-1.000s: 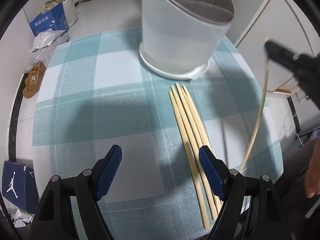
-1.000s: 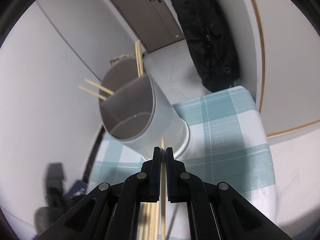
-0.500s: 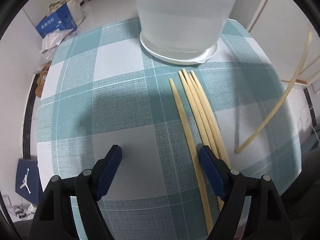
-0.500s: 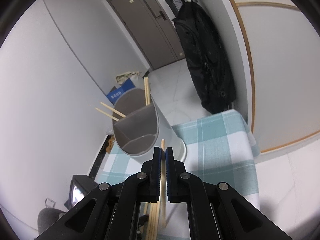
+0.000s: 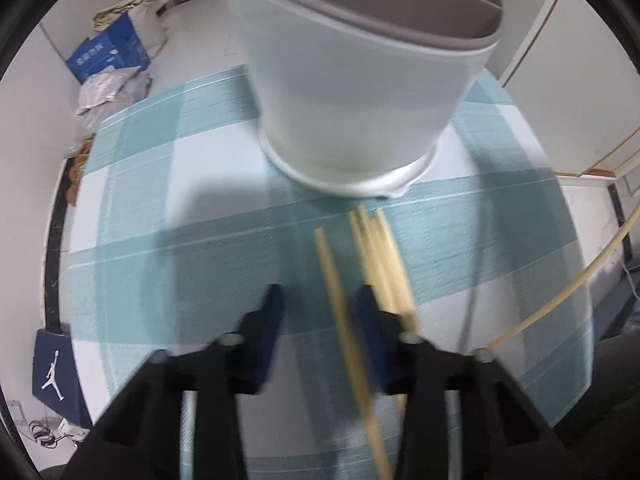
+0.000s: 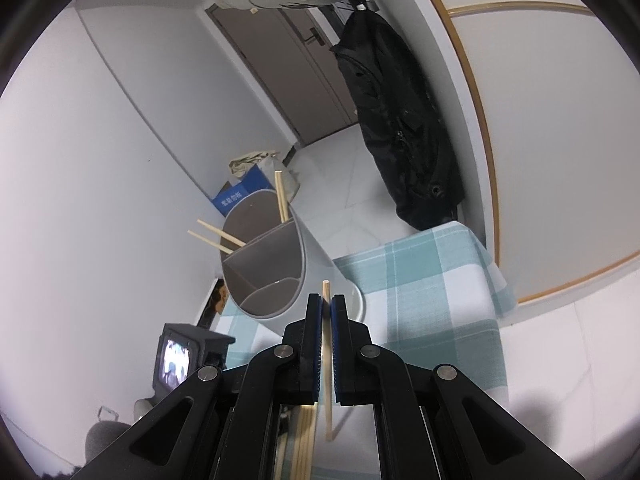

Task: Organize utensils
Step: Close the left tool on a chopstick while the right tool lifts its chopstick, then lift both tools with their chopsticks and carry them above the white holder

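Fingers of the left gripper (image 5: 320,312) stand apart, straddling one chopstick (image 5: 340,312) that lies on the checked tablecloth (image 5: 132,200); its mates (image 5: 380,256) lie just beside the right finger, tips near the foot of the white holder (image 5: 360,92). Right gripper (image 6: 327,312) is clamped on a single chopstick (image 6: 328,380), held above the table's near edge. Three chopsticks (image 6: 216,238) already lean in the holder's far compartment.
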`<control>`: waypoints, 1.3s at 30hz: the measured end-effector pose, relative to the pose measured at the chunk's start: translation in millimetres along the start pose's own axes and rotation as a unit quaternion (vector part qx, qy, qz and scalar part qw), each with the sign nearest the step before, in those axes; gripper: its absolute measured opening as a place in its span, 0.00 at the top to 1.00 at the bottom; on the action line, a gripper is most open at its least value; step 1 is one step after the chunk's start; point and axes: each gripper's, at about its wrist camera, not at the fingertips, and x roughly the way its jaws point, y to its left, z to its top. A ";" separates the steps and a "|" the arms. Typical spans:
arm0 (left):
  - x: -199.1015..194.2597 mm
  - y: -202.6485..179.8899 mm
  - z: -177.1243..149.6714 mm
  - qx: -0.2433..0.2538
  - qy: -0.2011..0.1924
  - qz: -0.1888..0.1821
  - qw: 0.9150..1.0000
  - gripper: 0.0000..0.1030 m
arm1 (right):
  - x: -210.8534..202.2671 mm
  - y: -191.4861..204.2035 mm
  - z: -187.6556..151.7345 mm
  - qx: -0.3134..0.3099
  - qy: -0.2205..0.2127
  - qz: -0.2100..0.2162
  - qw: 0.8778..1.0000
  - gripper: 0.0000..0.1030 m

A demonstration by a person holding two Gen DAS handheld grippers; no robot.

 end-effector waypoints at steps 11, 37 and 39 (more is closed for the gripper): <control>-4.9 5.9 9.9 -0.027 -0.015 -0.013 0.999 0.98 | 1.1 -4.2 1.2 0.003 0.004 -0.003 1.000 0.96; -109.3 21.2 -12.8 -0.066 -0.222 -0.038 0.972 0.98 | -13.4 52.6 -19.5 -0.129 -0.047 0.004 0.991 0.97; -114.7 18.1 -13.6 -0.061 -0.228 -0.040 0.971 0.98 | -15.9 56.1 -21.2 -0.134 -0.051 0.007 0.990 0.97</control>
